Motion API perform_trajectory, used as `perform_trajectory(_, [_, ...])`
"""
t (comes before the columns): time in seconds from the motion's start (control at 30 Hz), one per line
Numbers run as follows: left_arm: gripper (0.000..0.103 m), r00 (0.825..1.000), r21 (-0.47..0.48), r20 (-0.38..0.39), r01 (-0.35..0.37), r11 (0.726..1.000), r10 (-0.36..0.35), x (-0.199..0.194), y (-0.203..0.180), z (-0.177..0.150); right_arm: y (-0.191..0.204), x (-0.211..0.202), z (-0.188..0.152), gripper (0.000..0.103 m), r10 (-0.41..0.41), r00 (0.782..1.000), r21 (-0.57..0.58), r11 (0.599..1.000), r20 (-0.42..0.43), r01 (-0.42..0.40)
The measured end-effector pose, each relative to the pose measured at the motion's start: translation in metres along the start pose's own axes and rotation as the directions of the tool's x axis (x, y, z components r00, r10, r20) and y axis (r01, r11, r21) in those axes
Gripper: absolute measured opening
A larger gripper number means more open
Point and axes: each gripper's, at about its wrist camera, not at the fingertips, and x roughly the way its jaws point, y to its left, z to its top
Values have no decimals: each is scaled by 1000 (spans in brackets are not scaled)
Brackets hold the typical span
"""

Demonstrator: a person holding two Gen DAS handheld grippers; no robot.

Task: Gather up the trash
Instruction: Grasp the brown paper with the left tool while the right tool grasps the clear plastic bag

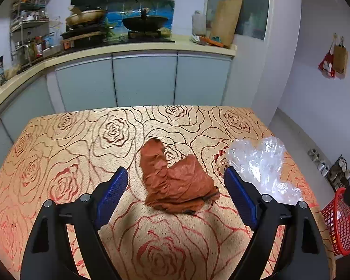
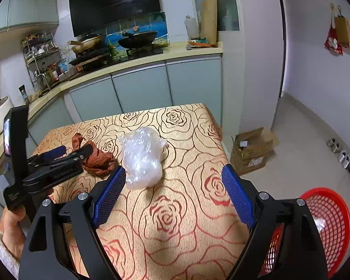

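A crumpled brown paper lies on the rose-patterned table, just ahead of my open left gripper, between its blue pads. A clear crumpled plastic bag lies right of it, beside the right pad. In the right wrist view my right gripper is open and empty, with the plastic bag ahead near its left pad. The brown paper and the left gripper show at left. A red mesh basket stands on the floor right of the table, with something white inside.
The basket also shows in the left wrist view. A cardboard box sits on the floor past the table's right edge. Shoes line the right wall. Kitchen cabinets with a stove and pans stand behind the table.
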Motion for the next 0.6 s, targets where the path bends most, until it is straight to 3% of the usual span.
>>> perform_trajectory(0.13, [82, 1000, 17, -31, 2, 1000, -1, 17, -4, 5, 4, 11, 7, 82, 3, 1000, -14, 1000, -2, -3])
perform_trajectory(0.23, [81, 998, 39, -57, -34, 999, 36, 29, -6, 5, 8, 20, 9, 82, 5, 1000, -25, 1000, -7, -5])
perform_trajectory(0.33, [68, 997, 58, -66, -32, 998, 36, 34, -6, -1, 10, 28, 10, 82, 5, 1000, -34, 999, -15, -5])
perform_trajectory(0.6, [66, 998, 97, -29, -46, 994, 49, 23, -6, -11, 15, 55, 9, 82, 7, 999, -45, 999, -45, -9])
